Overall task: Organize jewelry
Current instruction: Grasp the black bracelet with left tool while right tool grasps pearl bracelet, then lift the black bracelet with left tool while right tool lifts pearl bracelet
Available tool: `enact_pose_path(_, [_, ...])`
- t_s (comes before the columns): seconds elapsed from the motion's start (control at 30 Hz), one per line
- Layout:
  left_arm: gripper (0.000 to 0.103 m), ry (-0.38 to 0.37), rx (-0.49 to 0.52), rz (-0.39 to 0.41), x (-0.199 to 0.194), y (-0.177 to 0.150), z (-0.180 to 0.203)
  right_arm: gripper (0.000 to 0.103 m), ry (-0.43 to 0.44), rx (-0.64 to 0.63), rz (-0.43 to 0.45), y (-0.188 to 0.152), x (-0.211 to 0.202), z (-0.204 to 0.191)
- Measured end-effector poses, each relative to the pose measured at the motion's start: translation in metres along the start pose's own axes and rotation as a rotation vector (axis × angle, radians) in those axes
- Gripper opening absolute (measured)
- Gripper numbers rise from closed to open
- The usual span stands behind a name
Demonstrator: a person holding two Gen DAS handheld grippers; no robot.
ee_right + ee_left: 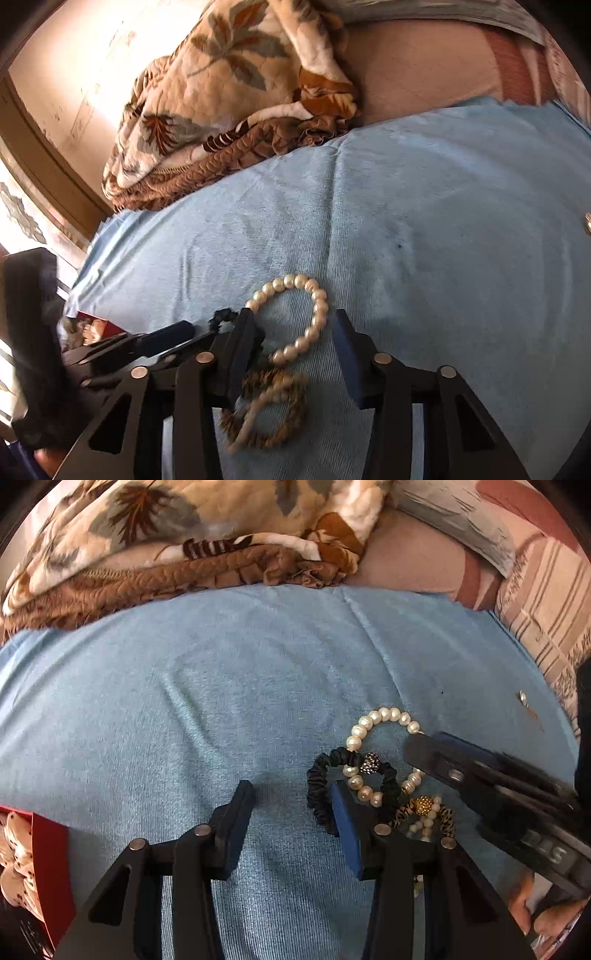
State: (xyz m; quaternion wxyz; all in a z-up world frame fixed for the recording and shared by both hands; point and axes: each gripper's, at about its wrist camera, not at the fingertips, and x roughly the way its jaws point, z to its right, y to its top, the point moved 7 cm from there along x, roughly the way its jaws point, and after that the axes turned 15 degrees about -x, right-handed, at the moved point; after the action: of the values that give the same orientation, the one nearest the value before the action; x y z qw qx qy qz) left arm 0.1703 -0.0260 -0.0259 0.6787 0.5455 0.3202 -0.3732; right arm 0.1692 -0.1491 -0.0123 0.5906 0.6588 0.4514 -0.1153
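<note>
On the blue towel (184,701) that covers the bed lies a small heap of jewelry: a pearl bracelet (360,734), a black scrunchie (319,786) looped through it with a dark sparkly bead (370,763) where they cross, and just beside them a leopard-print scrunchie (443,814) with a gold bead (423,804) and a smaller string of pearls. The left tongs (293,823) hover low over the towel with their fingers spread apart and nothing between them; their right-hand finger overlaps the black scrunchie, though whether it touches cannot be told. The right tongs (293,345) are also spread apart, straddling the pearl bracelet (306,317), which lies flat between the fingers with the leopard-print scrunchie (266,410) just below it. A small metal piece (522,698) lies well apart from the heap, toward the towel's right edge. A leaf-patterned quilt (166,528) is bunched beyond the towel's far edge.
</note>
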Motion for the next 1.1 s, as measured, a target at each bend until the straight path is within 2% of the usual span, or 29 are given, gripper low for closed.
enact_pose_path(0.07, [0.043, 0.015, 0.005, 0.016, 0.002, -0.002, 0.001, 0.038, -0.012, -0.011, 0.004, 0.000, 0.006, 0.002])
enact_pose_path(0.13, [0.043, 0.028, 0.008, 0.033, 0.001, -0.003, 0.002, 0.029, -0.024, -0.021, 0.004, 0.000, 0.007, 0.003])
enact_pose_path(0.17, [0.033, 0.042, 0.011, 0.041, 0.000, -0.004, 0.002, 0.011, -0.022, -0.024, 0.000, 0.000, 0.008, 0.003])
enact_pose_path(0.23, [0.007, 0.053, 0.019, 0.039, -0.002, -0.004, 0.004, 0.011, -0.002, -0.011, -0.001, -0.002, 0.007, 0.004])
enact_pose_path(0.33, [0.007, 0.028, 0.004, 0.019, -0.011, -0.005, 0.006, 0.010, 0.021, 0.012, 0.007, -0.002, 0.004, 0.004])
enact_pose_path(0.53, [0.007, -0.007, 0.027, 0.081, -0.057, -0.011, 0.012, 0.010, 0.048, 0.036, 0.039, 0.002, -0.011, 0.000])
enact_pose_path(0.87, [0.007, -0.069, 0.043, 0.127, -0.131, -0.048, 0.010, 0.010, 0.058, 0.065, 0.162, 0.014, -0.072, -0.007])
enact_pose_path(0.97, [0.007, -0.080, 0.038, 0.138, -0.154, -0.064, 0.003, 0.010, 0.038, 0.075, 0.205, 0.008, -0.097, -0.015])
enact_pose_path(1.1, [0.007, -0.091, 0.027, 0.154, -0.184, -0.084, -0.010, 0.010, 0.052, 0.107, 0.238, -0.018, -0.129, -0.038])
